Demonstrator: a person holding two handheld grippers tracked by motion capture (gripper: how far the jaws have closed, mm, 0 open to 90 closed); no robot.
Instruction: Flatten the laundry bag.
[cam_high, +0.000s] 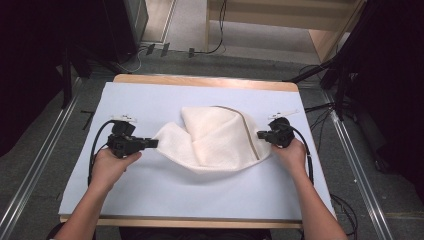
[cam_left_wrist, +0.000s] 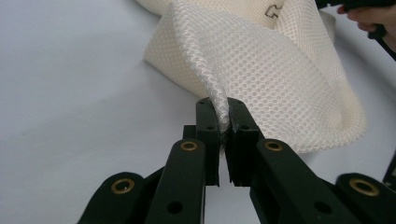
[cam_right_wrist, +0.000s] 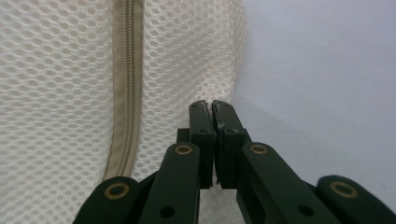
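A cream mesh bag (cam_high: 215, 137) with a beige zipper (cam_right_wrist: 123, 84) lies crumpled in the middle of the white-covered table (cam_high: 150, 190). My left gripper (cam_high: 155, 143) is at the bag's left corner. In the left gripper view, my left gripper (cam_left_wrist: 224, 123) is shut on a raised fold of the mesh bag (cam_left_wrist: 280, 79). My right gripper (cam_high: 260, 134) is at the bag's right edge. In the right gripper view, my right gripper (cam_right_wrist: 212, 109) has its jaws pressed together over the border of the mesh bag (cam_right_wrist: 56, 93), with a thin bit of mesh pinched at the tips.
The white sheet covers most of the wooden tabletop (cam_high: 200, 80). Dark stands (cam_high: 345, 70) and cables (cam_high: 325, 107) flank the table on the floor. Bare sheet lies in front of the bag and behind it.
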